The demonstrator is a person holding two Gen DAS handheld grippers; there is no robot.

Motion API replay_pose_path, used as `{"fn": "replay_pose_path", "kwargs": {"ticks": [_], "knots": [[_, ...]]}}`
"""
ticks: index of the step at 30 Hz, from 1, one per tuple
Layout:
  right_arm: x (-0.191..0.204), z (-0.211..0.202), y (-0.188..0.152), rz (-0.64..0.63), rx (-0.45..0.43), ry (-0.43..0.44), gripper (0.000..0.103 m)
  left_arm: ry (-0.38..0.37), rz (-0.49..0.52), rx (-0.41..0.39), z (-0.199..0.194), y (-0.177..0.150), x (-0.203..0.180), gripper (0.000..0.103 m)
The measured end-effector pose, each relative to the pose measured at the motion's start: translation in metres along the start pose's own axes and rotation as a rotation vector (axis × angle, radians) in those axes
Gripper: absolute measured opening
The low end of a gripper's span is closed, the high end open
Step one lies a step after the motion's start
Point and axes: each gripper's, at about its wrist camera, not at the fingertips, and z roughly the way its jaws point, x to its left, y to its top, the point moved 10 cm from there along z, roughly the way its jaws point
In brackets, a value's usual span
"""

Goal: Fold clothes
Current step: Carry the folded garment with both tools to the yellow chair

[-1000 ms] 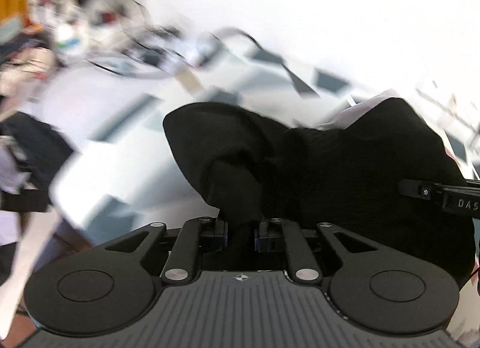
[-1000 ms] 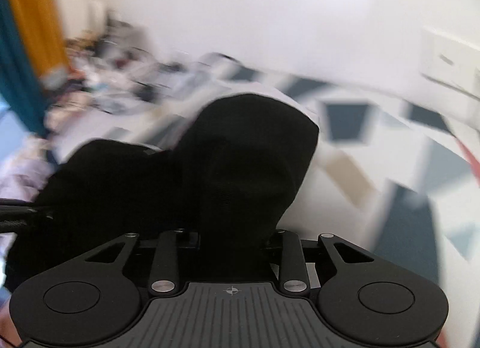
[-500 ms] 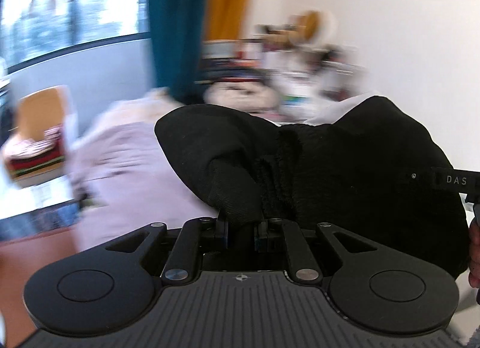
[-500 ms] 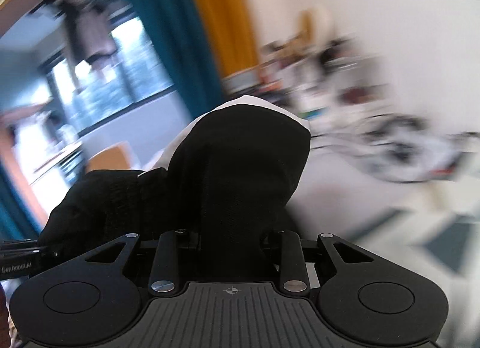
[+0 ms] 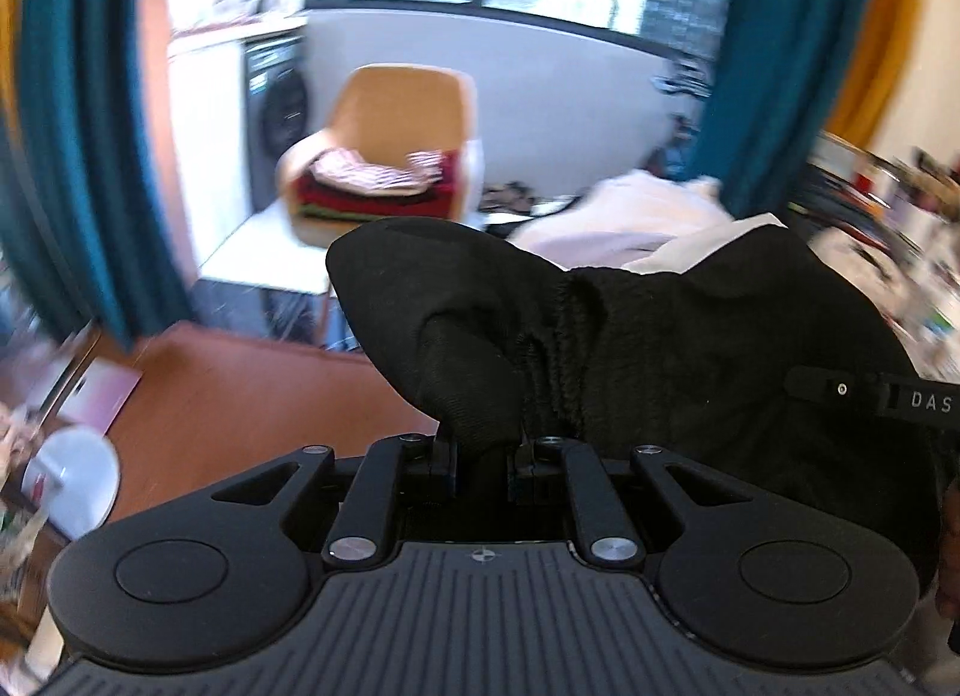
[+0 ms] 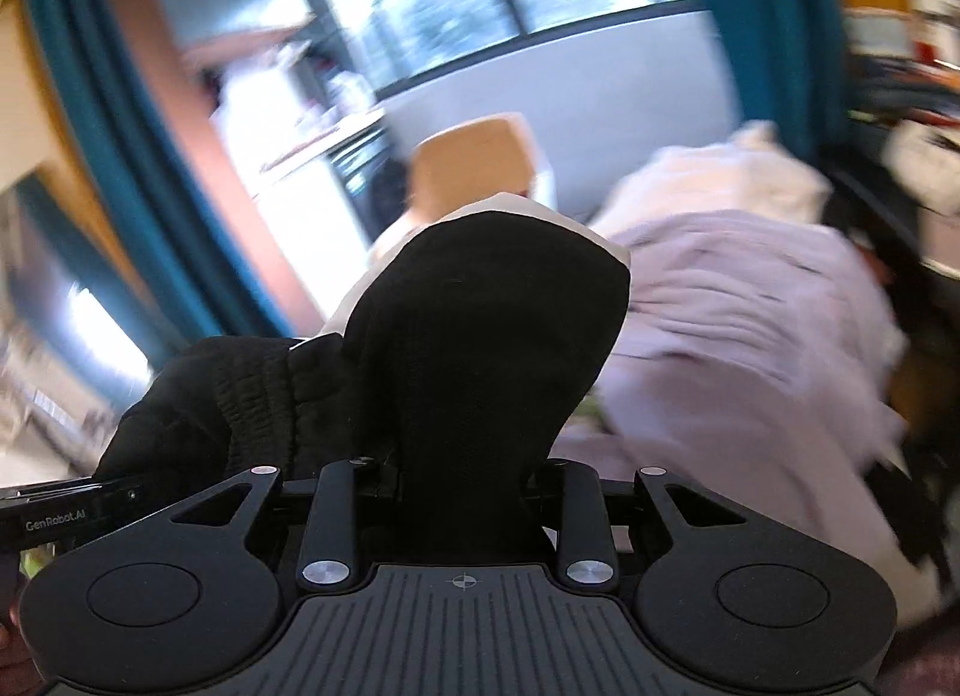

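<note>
The left claw (image 5: pixel 483 459) is clamping a fold of a black garment (image 5: pixel 690 336), and the right claw (image 6: pixel 465 486) is gripping another bunch of it. The cloth is hanging in the air between them, facing a tan chair (image 5: pixel 402 108) stacked with folded clothes (image 5: pixel 372 192).

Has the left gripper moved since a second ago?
Yes. The left gripper, shut on the black garment, has swung from the patterned surface by the wall round to the chair.

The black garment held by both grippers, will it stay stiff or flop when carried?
The black garment probably flops: it sags and bunches between the left gripper and right gripper. Its puckered knit looks soft and light, unlikely to slip.
</note>
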Motion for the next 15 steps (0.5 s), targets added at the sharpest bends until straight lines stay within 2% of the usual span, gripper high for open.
{"fn": "replay_pose_path", "kwargs": {"ticks": [5,9,12,15], "knots": [[0.069,0.094,0.029,-0.096,0.075,0.078,0.025,0.081,-0.1,0.02,0.044,0.028,0.081,0.013],[0.1,0.185,0.069,-0.096,0.093,0.154,0.025,0.151,-0.138,0.014,0.083,0.077,0.143,0.013],[0.1,0.257,0.115,-0.055,0.107,0.18,0.025,0.181,-0.101,0.038,0.116,0.127,0.171,0.013],[0.102,0.312,0.163,-0.045,0.112,0.19,0.025,0.193,-0.044,0.011,0.145,0.181,0.191,0.013]]}}
